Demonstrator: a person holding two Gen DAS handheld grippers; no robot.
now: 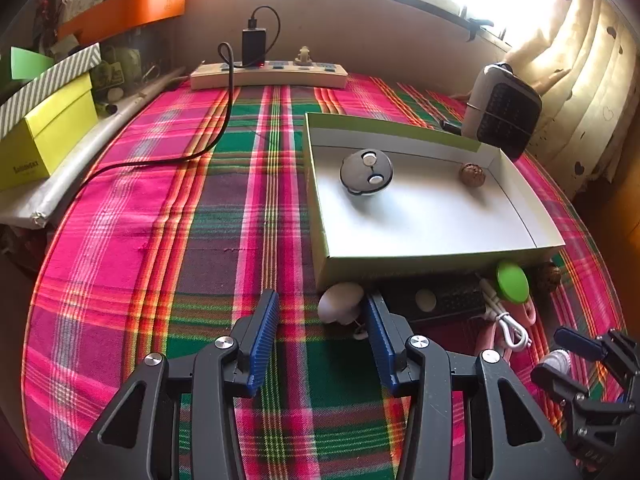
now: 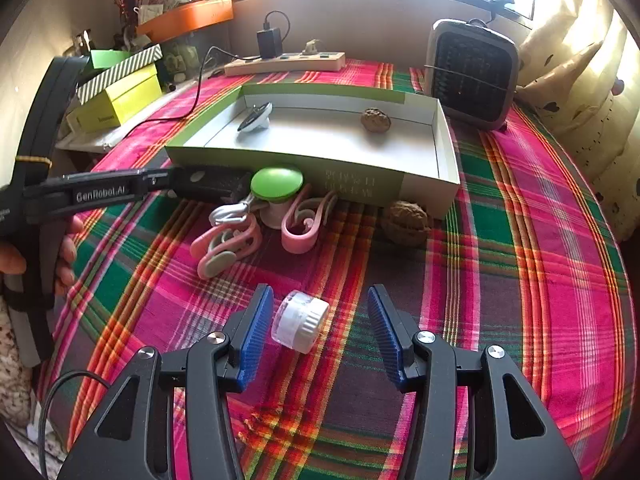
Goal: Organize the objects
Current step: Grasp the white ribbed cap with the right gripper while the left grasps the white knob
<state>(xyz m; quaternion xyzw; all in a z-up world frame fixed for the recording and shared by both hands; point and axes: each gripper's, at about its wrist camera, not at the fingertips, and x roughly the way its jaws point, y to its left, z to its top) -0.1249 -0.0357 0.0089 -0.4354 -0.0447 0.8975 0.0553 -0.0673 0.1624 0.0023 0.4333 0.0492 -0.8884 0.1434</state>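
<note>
A shallow box (image 1: 424, 256) (image 2: 280, 160), green outside and white inside, holds a dark round disc (image 1: 366, 172) (image 2: 254, 118) and a walnut (image 1: 472, 175) (image 2: 376, 120). Along its front wall lie a black block (image 1: 432, 300), a green-capped piece (image 2: 276, 184), a white cable (image 2: 230, 214), pink clips (image 2: 224, 244) and a second walnut (image 2: 406, 222). My left gripper (image 1: 322, 312) is open, a white round piece (image 1: 340, 302) just past its tips by the right finger. My right gripper (image 2: 320, 308) is open around a small clear jar (image 2: 300, 320) lying on its side, unpressed.
Plaid cloth (image 2: 520, 240) covers the table. A power strip (image 1: 268, 74) with a black charger and trailing cord (image 1: 224, 120) lies at the back. A fan heater (image 2: 472, 72) stands back right, with yellow and striped boxes (image 1: 48, 132) stacked left. A hand (image 2: 64, 248) holds the left gripper.
</note>
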